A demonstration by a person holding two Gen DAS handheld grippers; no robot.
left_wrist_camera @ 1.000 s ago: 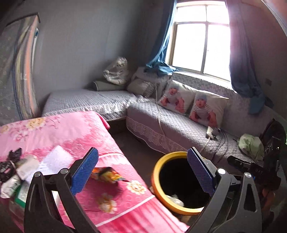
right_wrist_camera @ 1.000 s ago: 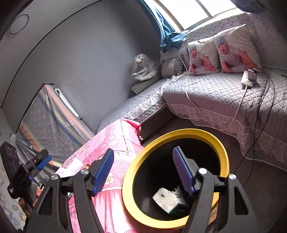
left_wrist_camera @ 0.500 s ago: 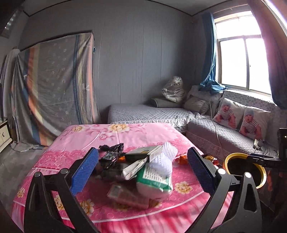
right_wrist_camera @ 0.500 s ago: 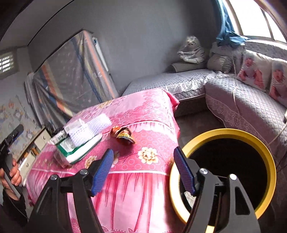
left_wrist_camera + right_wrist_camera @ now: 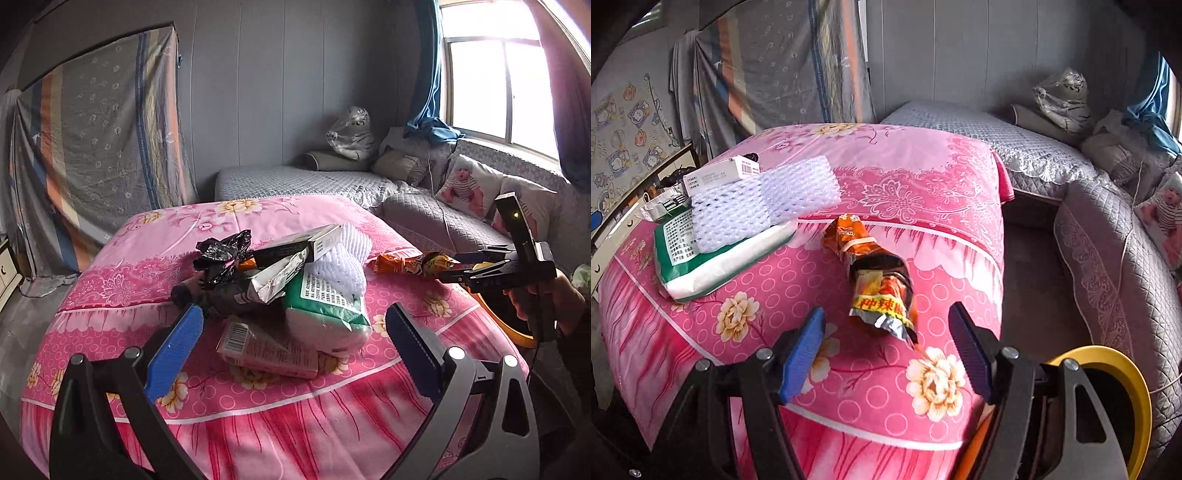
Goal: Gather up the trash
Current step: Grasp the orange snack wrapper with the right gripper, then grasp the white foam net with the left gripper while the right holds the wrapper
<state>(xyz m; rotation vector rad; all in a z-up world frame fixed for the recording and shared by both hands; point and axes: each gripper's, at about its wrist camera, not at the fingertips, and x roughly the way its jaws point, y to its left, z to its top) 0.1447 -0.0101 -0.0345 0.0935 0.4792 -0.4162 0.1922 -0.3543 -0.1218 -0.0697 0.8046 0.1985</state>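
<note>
Pink floral bedding covers the bed [image 5: 923, 177] that fills the middle of both views, with grey quilted sofas along the right edge and a window at the upper right of the left view. Most of the task looks unfinished: a heap of trash sits at the centre of the left view, made up of a green-and-white packet [image 5: 328, 310], white foam netting [image 5: 343, 258], a crumpled black bag [image 5: 221, 254] and a flat pink pack [image 5: 266, 350]. Nothing is held by either claw.

An orange snack wrapper [image 5: 879, 284] lies apart from the heap in the centre of the right view. Its long axis runs from upper left to lower right, torn silver end toward the camera. The right claw [image 5: 886, 350] is spread wide just short of that end, not touching it. The left claw [image 5: 291, 350] is equally wide, low before the heap. A yellow-rimmed bin [image 5: 1137, 391] stands at the lower right; its contents are hidden.
</note>
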